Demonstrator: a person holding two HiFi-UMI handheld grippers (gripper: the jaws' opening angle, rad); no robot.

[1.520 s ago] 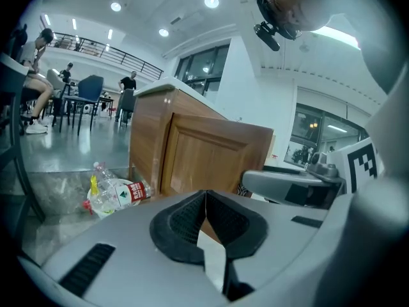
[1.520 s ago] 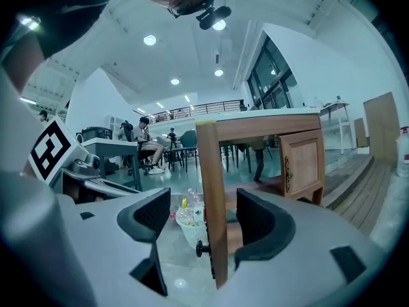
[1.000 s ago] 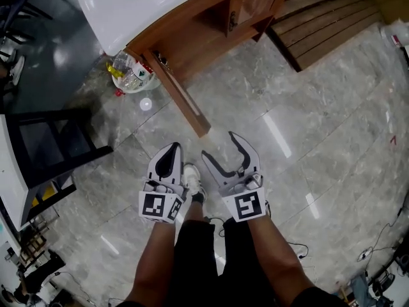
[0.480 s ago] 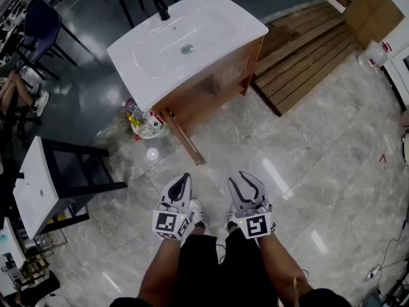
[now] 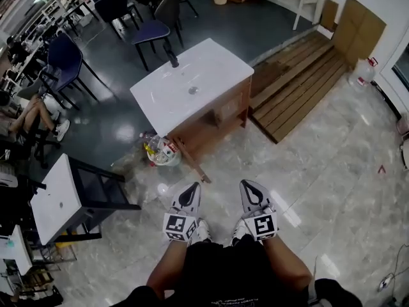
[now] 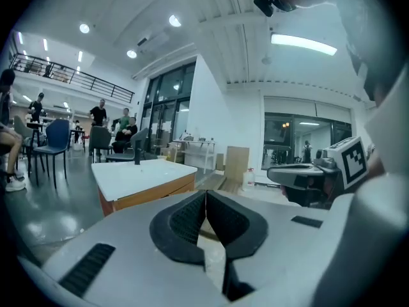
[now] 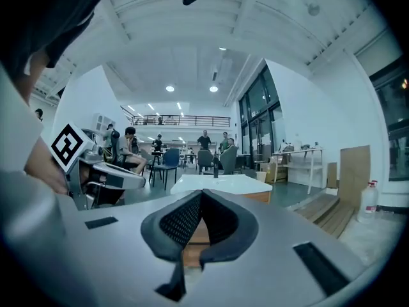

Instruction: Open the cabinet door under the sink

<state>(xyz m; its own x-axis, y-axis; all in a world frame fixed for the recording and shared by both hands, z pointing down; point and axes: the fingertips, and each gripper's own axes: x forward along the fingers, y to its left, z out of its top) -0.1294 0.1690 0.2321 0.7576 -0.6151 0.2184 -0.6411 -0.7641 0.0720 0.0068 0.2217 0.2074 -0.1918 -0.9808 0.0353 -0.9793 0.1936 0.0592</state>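
The sink cabinet (image 5: pixel 220 117) is wooden with a white basin top (image 5: pixel 192 85) and a black tap. It stands on the floor ahead of me. Its door (image 5: pixel 190 160) hangs swung out toward me at the cabinet's left corner. Both grippers hover side by side above my feet, well short of the cabinet. My left gripper (image 5: pixel 193 188) is shut with nothing in it. My right gripper (image 5: pixel 248 185) is shut and empty too. In the left gripper view the closed tips (image 6: pixel 206 194) point past the white top (image 6: pixel 142 175). The right gripper view shows my right gripper (image 7: pixel 202 194) aimed at the cabinet (image 7: pixel 220 184).
A clear bin of bottles (image 5: pixel 162 152) sits on the floor beside the open door. Wooden decking (image 5: pixel 300 85) lies to the cabinet's right, with a water jug (image 5: pixel 362 73) beyond. A black stand with a white top (image 5: pixel 61 200) is at the left. Chairs (image 5: pixel 153 27) and seated people are behind.
The view has pulled up and back from the cabinet, and both grippers rose with it. The right gripper's jaws went from wide open to shut. The left stayed shut.
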